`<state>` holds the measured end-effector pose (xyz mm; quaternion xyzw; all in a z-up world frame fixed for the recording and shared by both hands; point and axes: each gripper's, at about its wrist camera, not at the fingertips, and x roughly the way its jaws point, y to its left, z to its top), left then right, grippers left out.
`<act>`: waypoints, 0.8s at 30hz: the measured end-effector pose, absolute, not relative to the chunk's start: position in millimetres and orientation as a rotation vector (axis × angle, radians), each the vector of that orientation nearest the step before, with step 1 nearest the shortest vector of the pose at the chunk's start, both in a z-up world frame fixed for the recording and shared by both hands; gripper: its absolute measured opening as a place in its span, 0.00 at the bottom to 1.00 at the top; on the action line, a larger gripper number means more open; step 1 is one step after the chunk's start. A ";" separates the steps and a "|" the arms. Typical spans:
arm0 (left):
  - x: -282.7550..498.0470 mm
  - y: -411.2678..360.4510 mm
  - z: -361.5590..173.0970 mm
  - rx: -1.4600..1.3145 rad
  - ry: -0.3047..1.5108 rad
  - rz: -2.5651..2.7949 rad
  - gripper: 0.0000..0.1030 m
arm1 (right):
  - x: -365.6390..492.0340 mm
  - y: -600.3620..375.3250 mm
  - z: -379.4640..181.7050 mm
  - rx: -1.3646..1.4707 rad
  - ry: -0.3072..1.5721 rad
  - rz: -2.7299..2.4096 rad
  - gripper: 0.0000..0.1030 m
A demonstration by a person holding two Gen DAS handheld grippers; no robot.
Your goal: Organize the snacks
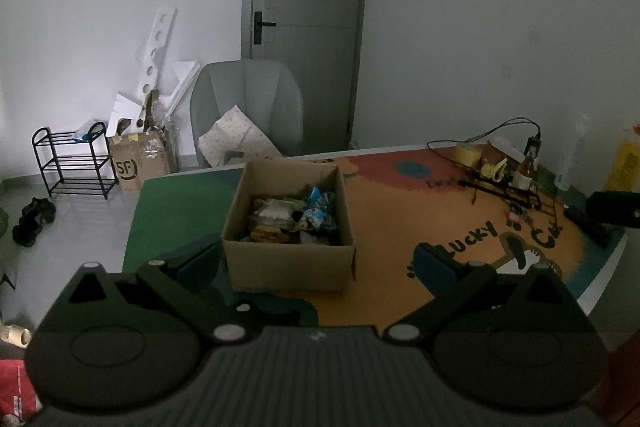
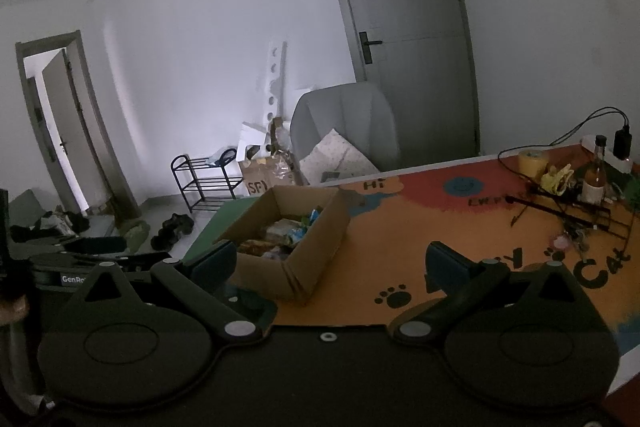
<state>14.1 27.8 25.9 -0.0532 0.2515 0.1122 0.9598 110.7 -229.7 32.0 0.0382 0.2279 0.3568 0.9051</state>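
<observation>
I see a big table point(image 1: 400, 219) with a bright mat on it, orange, green and red, with paw prints. Behind it stands a grey door point(image 1: 308, 7) and a grey chair point(image 1: 248, 99). Far left on the floor is a black rack point(image 1: 72, 163).

A brown box point(image 1: 288, 227) sits on the mat, near me and open on top. The snacks point(image 1: 292, 217) are piled inside it, in shiny packets, some blue and white.

My left gripper point(image 1: 316, 263) hangs just in front of the box, its fingers wide apart and holding nothing. My right gripper point(image 2: 332, 263) is near the box corner, fingers wide apart too, empty.

Far right I see a bottle point(image 2: 594, 175) and a yellow tape roll point(image 2: 532, 163), with black wires beside them.
</observation>
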 end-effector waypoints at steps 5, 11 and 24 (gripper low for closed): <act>14.1 28.5 26.9 -0.108 0.509 0.226 1.00 | 110.8 -229.2 32.1 0.075 0.473 0.738 1.00; 14.1 27.9 26.6 -0.109 0.512 0.227 1.00 | 109.7 -228.1 32.9 0.068 0.477 0.740 1.00; 14.4 28.0 26.9 -0.108 0.509 0.225 1.00 | 111.0 -228.1 32.2 0.065 0.484 0.740 1.00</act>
